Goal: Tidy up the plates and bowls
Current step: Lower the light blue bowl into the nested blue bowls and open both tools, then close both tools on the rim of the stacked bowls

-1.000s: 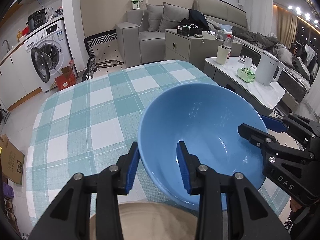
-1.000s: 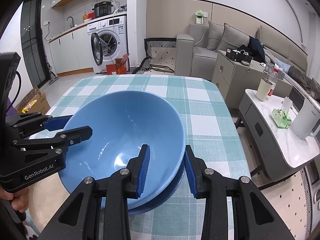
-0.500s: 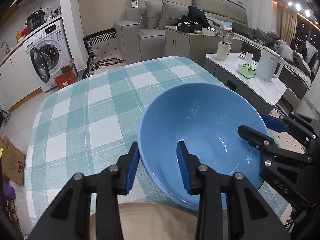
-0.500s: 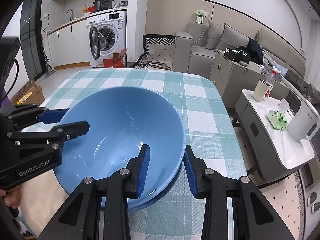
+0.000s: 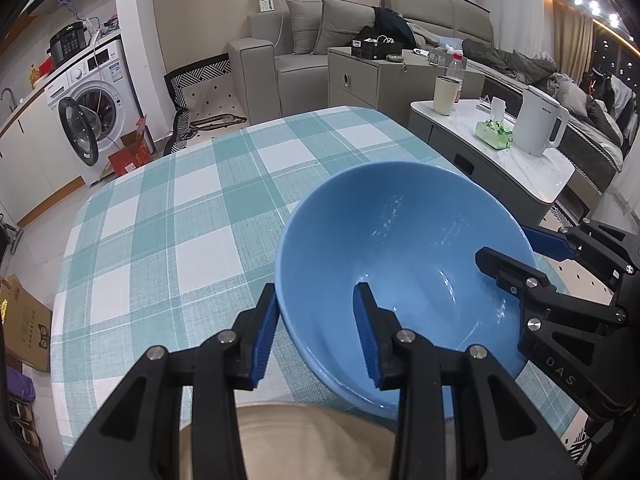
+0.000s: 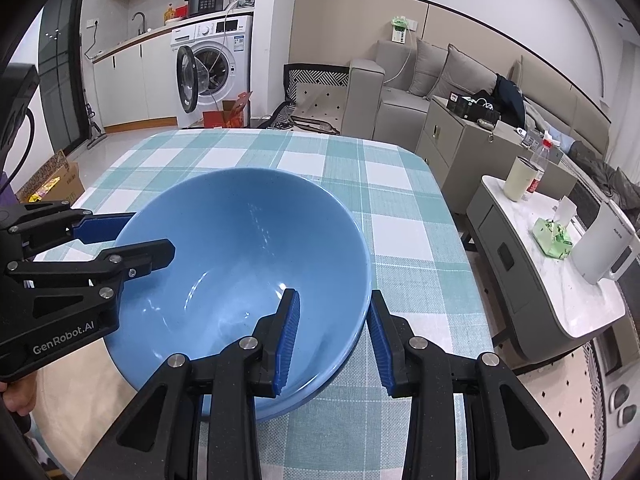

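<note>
Little has shifted since earlier: both tools keep straddling the glossy blue ceramic bowl's [image 5: 400, 264] rim over the teal-checked surface [image 5: 168, 232]. Left tool [image 5: 316, 334] and right tool [image 6: 334, 338] each grip opposite sides, one finger inside.

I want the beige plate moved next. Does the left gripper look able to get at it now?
Probably not yet: the left gripper seems clamped on the rim of the blue ceramic bowl, as does the right gripper. The round beige plate lies just beneath it.
</note>
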Demonstrator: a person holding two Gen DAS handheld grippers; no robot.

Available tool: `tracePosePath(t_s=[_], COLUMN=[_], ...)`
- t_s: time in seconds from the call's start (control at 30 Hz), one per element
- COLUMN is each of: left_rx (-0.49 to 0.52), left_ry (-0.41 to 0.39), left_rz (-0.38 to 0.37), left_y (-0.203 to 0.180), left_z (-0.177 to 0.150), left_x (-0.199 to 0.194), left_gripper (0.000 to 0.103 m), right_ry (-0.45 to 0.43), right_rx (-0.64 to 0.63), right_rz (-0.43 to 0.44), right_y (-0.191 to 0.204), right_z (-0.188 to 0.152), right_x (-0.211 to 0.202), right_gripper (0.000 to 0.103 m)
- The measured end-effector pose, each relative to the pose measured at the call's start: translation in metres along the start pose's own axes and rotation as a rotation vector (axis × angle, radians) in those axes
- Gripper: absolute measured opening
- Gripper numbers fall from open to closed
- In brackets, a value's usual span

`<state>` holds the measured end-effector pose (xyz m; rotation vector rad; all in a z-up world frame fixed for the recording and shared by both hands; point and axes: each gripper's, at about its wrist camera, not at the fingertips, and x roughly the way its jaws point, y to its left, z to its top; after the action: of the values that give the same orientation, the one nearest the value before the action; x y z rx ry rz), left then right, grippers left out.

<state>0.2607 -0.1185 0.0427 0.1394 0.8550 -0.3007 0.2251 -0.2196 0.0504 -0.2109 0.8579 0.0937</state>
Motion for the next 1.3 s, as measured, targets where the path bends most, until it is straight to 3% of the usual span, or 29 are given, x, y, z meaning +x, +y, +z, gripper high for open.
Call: tracePosePath(t_s=[0.33, 0.5, 0.57, 0.63, 0.73, 0.8, 0.93, 1.07, 1.3], left_rx=[-0.031, -0.042, -0.049, -0.058, -0.073, -0.085, -0.096, -0.118, -0.158], left_ry=[0.0, -0.028, -0.039, -0.043, -0.048, -0.052, -0.069, -0.073, -0.079], left_rz=[-0.036, -0.071, -0.074, -0.079, -0.08, -0.075, -0.084, -0.088, -0.08], left_y=[0.005, 0.007, 0.009, 0.012, 0.016, 0.02, 0.025, 0.031, 0.036], left_z=[-0.001, -0.002, -0.003, -0.004, -0.007, -0.01, -0.015, -0.019, -0.024], left_x=[-0.001, -0.013, -0.018, -0.022, -0.026, -0.028, -0.032, -0.033, -0.03], left_gripper=[0.041, 0.06, 0.061, 0.061, 0.064, 0.076, 0.084, 0.096, 0.096], right_ry=[0.001, -0.025, -0.028, -0.036, -0.052, -0.059, -0.075, -0.084, -0.061], right_rx=[0.047, 0.077, 0.086, 0.102, 0.135, 0.147, 0.206, 0.235, 0.223], right_rz=[0.074, 0.11, 0.111, 0.121, 0.155, 0.168, 0.219, 0.266, 0.312], right_y=[-0.015, -0.023, -0.027, -0.032, -0.041, -0.045, -0.058, -0.065, -0.06], right_z=[-0.001, -0.002, -0.003, -0.004, -0.01, -0.012, -0.018, -0.022, -0.028], right_x=[0.003, -0.006, -0.008, -0.011, -0.016, -0.019, -0.024, -0.026, -0.019], right_gripper=[0.041, 0.051, 0.057, 0.072, 0.084, 0.086, 0.098, 0.102, 0.102])
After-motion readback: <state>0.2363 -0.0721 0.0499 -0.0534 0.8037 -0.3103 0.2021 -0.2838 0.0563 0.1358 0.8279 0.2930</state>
